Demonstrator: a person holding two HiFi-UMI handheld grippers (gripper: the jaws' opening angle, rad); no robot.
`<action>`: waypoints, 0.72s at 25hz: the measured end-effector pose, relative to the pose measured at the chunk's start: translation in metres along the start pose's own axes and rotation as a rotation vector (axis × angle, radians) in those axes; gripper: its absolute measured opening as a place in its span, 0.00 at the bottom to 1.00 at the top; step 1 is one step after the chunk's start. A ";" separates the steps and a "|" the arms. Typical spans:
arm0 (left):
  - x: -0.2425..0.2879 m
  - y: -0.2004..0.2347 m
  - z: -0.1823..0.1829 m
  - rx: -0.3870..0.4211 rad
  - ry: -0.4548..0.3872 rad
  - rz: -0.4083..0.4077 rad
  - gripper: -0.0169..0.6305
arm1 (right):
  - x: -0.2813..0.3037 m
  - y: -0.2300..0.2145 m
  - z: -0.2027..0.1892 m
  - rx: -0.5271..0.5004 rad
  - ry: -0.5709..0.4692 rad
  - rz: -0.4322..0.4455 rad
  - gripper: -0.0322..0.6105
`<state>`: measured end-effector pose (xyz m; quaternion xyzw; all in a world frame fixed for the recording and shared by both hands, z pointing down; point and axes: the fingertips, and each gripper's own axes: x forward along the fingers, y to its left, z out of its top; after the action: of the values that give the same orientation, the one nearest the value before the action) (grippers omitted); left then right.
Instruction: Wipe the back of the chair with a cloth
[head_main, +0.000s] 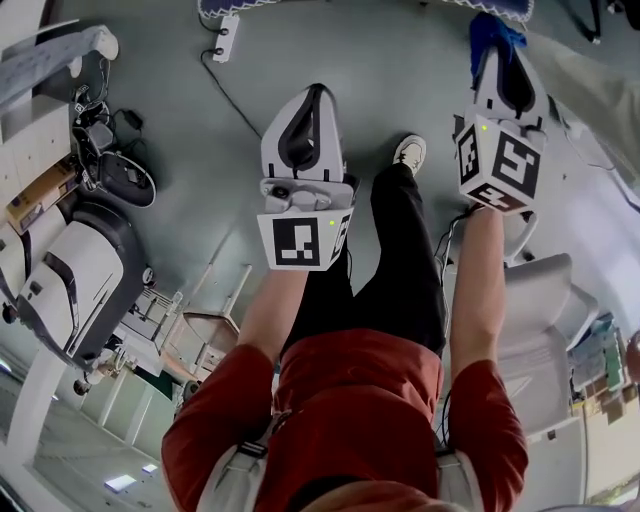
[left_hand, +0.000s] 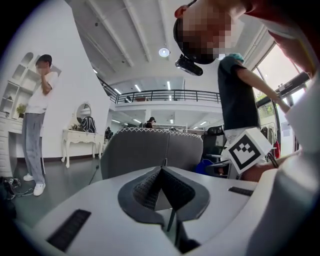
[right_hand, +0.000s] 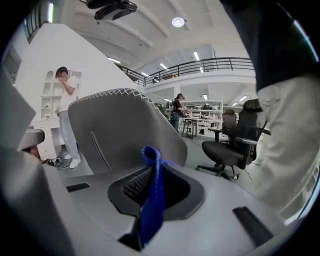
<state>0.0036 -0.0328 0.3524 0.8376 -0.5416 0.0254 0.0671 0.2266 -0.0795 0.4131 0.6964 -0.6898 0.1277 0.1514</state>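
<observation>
**Cloth gripped, chair back just ahead**

Cloth (right_hand: 152, 197), a narrow blue strip, is pinched in the right gripper (right_hand: 150, 167). Its jaws are closed tight on it, with a loop standing above the tips and the rest trailing down towards the camera. The grey chair (right_hand: 120, 127) stands just beyond, its curved back with white stitching along the top edge facing both grippers. Nothing touches it yet.

The left gripper (left_hand: 162, 172) has its jaws pressed together on nothing and points at the same chair back from the left.

In the head view both grippers are held out over the grey floor (head_main: 180, 120). The stitched edge at the very top of that view is probably the chair's rim, though too little of it shows to be sure.

Farther off, a black office chair (right_hand: 232, 147) stands to the right and a person (left_hand: 36, 125) stands at the far left.

So little cloth sticks out that the wipe will go best with the loop laid flat against the back, so the jaw tips stay off it. Overlapping strokes should run from the stitched rim downward. The empty gripper could steady the rim.
</observation>
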 end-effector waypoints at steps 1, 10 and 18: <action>0.000 -0.002 -0.002 -0.001 0.007 0.002 0.05 | 0.006 -0.002 0.000 -0.006 0.001 0.001 0.12; -0.002 -0.006 -0.012 0.027 0.033 -0.028 0.05 | 0.028 -0.009 0.003 -0.017 0.004 -0.011 0.12; -0.016 0.019 -0.014 0.029 0.034 0.001 0.05 | 0.032 0.027 -0.006 -0.049 0.028 0.032 0.12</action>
<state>-0.0193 -0.0243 0.3658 0.8375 -0.5405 0.0474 0.0642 0.2003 -0.1071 0.4317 0.6795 -0.7017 0.1228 0.1759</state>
